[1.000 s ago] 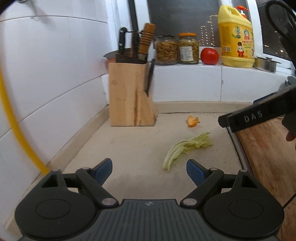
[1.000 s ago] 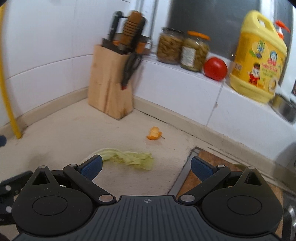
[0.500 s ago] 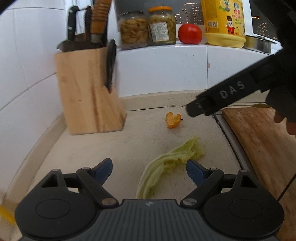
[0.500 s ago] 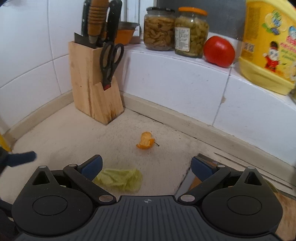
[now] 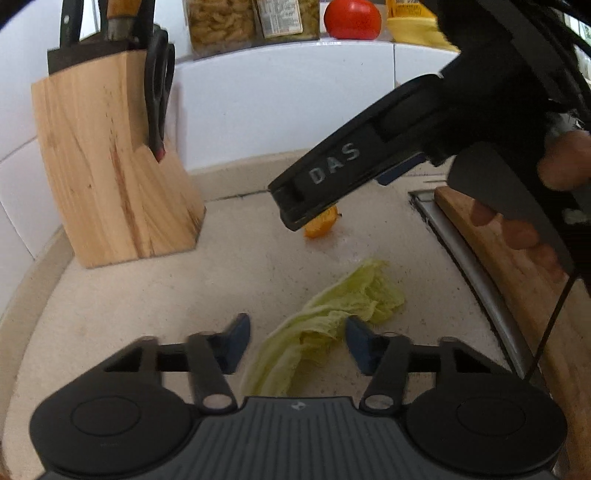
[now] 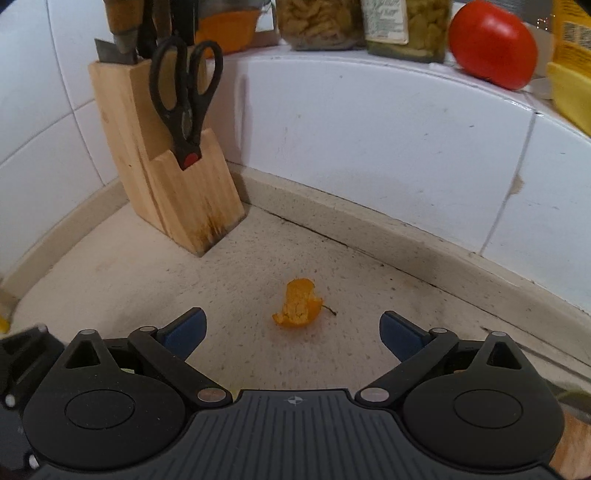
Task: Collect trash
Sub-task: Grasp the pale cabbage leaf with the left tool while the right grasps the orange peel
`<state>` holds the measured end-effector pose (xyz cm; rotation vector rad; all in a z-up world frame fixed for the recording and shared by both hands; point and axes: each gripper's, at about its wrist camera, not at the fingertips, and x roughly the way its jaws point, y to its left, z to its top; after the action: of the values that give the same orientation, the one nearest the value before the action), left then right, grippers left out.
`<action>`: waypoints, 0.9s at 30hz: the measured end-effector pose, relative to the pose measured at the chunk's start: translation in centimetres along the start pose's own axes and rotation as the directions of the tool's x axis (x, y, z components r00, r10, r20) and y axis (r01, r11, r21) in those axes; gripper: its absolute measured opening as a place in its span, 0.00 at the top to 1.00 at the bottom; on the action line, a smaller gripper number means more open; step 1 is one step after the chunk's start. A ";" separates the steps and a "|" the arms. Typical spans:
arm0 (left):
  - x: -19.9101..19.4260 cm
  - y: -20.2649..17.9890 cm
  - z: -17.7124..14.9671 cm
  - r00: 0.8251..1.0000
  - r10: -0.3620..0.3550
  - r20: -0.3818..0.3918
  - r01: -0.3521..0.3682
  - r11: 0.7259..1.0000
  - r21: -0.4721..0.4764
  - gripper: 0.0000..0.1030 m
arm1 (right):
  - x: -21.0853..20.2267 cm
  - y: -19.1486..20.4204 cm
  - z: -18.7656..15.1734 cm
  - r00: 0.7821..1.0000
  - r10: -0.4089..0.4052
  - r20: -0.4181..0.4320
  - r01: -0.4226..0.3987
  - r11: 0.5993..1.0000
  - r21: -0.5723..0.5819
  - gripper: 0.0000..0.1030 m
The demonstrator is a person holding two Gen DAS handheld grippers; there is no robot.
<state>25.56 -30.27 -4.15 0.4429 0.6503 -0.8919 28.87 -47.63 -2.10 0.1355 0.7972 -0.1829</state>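
Observation:
A pale green lettuce leaf (image 5: 354, 295) lies on the beige counter (image 5: 147, 295). My left gripper (image 5: 295, 332) sits low over its near part, jaws closing. The leaf is between the blue pads; the right pad is at its edge, the left pad stands clear. A small orange peel (image 6: 297, 304) lies further back. My right gripper (image 6: 293, 328) hangs open just in front of it, one finger on each side, nothing gripped. In the left wrist view a right gripper finger (image 5: 332, 170) partly hides the peel (image 5: 321, 227).
A wooden knife block (image 5: 110, 166) with black scissors (image 6: 184, 99) stands at the back left. Jars (image 6: 321, 22), a tomato (image 6: 491, 44) and a yellow bottle (image 6: 569, 55) sit on the tiled ledge. A wooden cutting board (image 5: 517, 258) lies right; a person's hand (image 5: 561, 162) holds the right gripper.
Both grippers came forward and lower over the counter. The left jaws narrowed around the lettuce leaf. The right gripper moved from near the leaf to the orange peel.

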 end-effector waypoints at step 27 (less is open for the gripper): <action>-3.4 0.1 -1.1 0.999 -0.026 0.020 0.026 1.000 0.012 0.54 | 0.0 -1.2 -0.1 0.997 0.081 -0.009 -0.081 0.995 0.053 0.25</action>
<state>23.75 -27.59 -2.65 0.4368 0.6341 -0.9240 28.53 -48.76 -2.27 0.2180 0.7964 -0.1265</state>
